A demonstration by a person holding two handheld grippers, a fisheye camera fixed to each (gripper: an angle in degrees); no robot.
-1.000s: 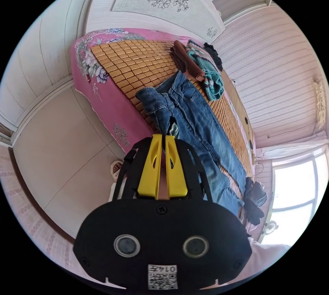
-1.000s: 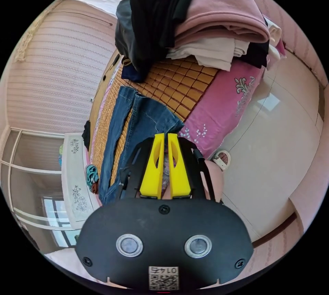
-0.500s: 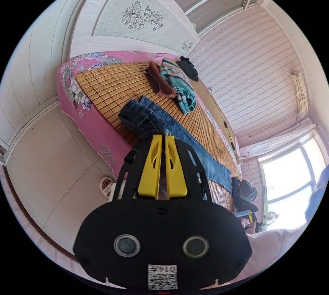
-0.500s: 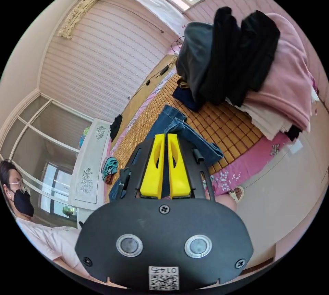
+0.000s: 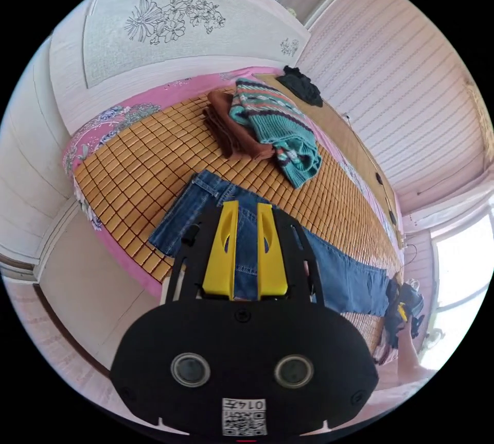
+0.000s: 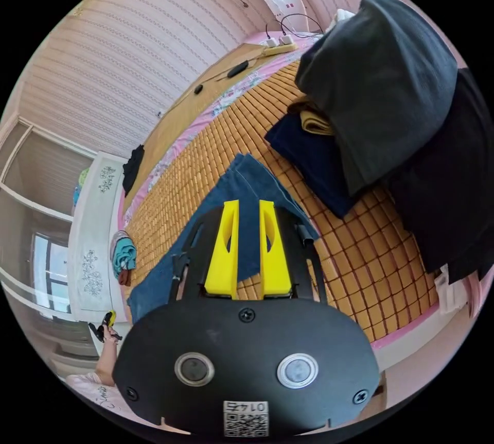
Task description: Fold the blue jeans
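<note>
The blue jeans lie flat along the bamboo mat on the bed, doubled lengthwise with one leg on the other. My left gripper hovers just above the waist end, jaws open, denim showing between them. My right gripper hangs over the hem end of the jeans, jaws open, holding nothing. In the left gripper view the right gripper appears small at the far hems, in a person's hand. In the right gripper view the left gripper shows far off at the waist end, also in a hand.
A brown folded cloth, a teal striped sweater and a black garment lie near the headboard. A tall pile of dark clothes and a navy folded piece stand beside the hems. The pink bed edge is close.
Both grippers were shut on the lifted near edge of the jeans. They carried it across, the jeans now lie flat and doubled, and both pairs of jaws have opened and let go.
</note>
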